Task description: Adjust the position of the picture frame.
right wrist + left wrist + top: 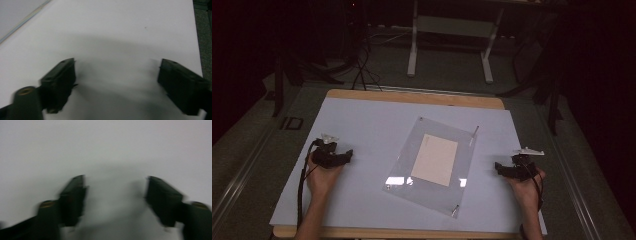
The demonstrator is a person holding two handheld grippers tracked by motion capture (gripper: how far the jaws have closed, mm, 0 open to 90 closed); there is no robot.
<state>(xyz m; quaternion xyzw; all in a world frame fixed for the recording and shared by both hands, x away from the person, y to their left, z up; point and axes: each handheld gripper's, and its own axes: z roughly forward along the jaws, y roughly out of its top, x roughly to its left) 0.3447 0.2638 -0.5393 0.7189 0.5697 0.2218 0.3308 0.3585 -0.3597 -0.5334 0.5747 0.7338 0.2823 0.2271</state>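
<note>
**On the bench: both tongs wide, nothing held**

Near the left edge of the bench (362,125), resting low: left tongs (343,157), jaws spread wide, nothing between them, just pale surface in the blurry left gripper view (115,195). Over by the right edge: right tongs (502,169), also gaping and empty, bare white top between the jaws in the right gripper view (116,80). Between the two, around the middle and turned at an angle: clear plastic sheet (409,172) lying flat, with a beige paper (435,159) in its middle. Well apart from both tongs, touched by neither.
</note>
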